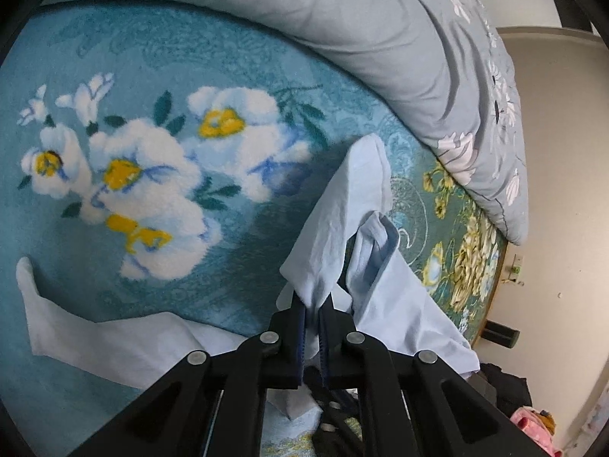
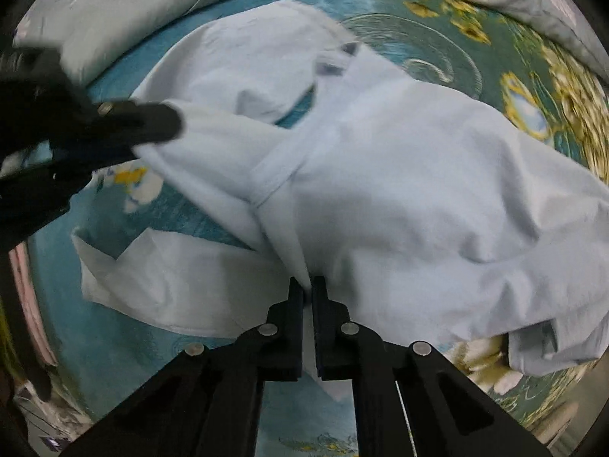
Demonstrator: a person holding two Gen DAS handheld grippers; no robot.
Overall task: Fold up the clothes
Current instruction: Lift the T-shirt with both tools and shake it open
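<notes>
A pale blue garment lies crumpled and partly lifted over the bed's teal floral blanket, one flat section spread alongside.

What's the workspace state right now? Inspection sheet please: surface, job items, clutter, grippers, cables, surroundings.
Surface: teal floral blanket covering a bed, soft and patterned.
Job's things: one light blue garment, rumpled and partly lifted off the blanket, not yet folded; a sleeve lies flat toward the left.
Clutter: grey floral quilt bunched along the far edge; dark items and something pink on the floor at lower right of the left wrist view, too small to identify.
Grippers: left gripper shut on a bunch of the garment; right gripper shut on another part of it.
Cables: nothing seen.
Surroundings: beige wall beside the bed.
</notes>
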